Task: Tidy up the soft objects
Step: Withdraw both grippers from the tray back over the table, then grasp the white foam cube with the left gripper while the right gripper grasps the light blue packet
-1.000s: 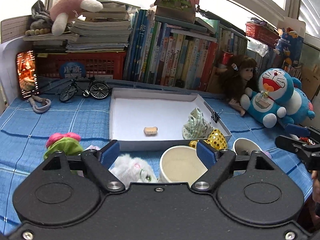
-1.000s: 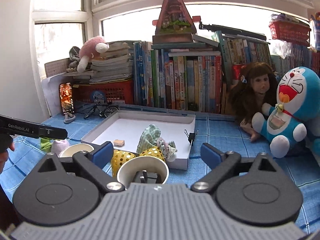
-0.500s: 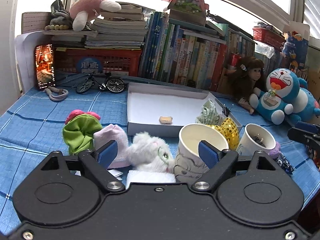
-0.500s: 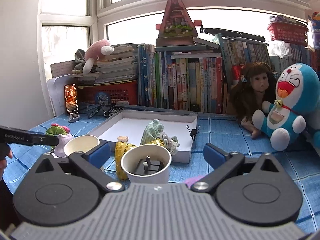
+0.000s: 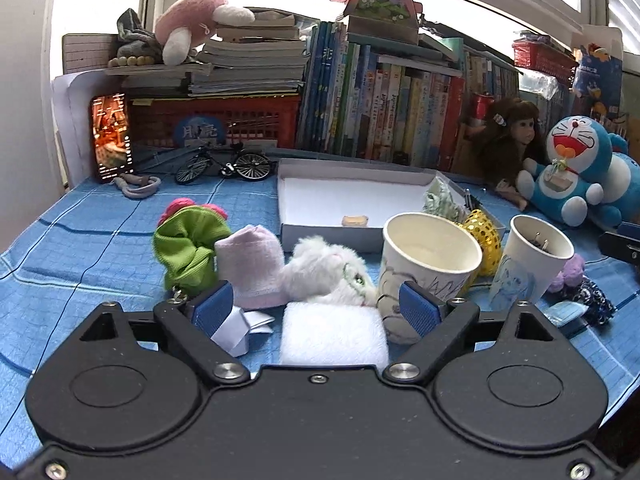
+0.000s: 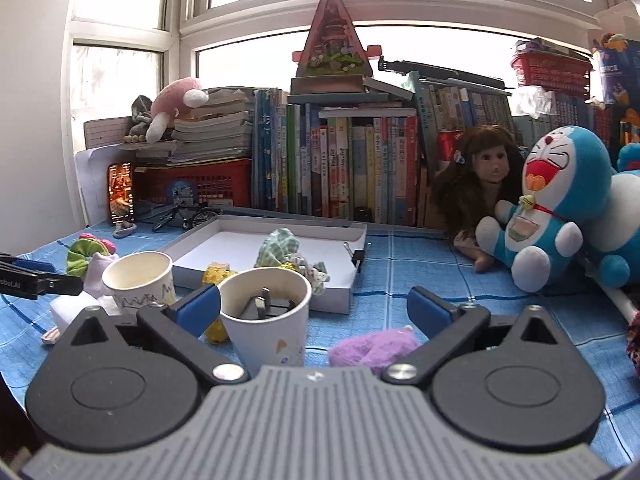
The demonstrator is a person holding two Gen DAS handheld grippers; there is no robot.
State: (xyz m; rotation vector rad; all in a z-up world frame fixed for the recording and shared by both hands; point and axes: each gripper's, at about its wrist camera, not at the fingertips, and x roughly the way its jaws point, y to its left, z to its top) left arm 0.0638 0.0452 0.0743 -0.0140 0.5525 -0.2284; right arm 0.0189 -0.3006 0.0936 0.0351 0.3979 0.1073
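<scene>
Folded white terry towel (image 5: 334,334), rectangular and plush, lies between the opening, empty left gripper (image 5: 316,308) pads, before the paper cup (image 5: 430,256); right gripper (image 6: 314,306) spread, empty.

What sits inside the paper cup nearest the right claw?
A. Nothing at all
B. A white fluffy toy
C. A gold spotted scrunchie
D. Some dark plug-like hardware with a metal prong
D. In the right wrist view, the paper cup holds dark hardware with a grey metal prong sticking up; the gold spotted item lies outside the cup, behind it.

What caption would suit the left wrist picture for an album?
Left gripper, jaws opening, poised above a folded white towel beside a fluffy white plush and paper cup.
</scene>
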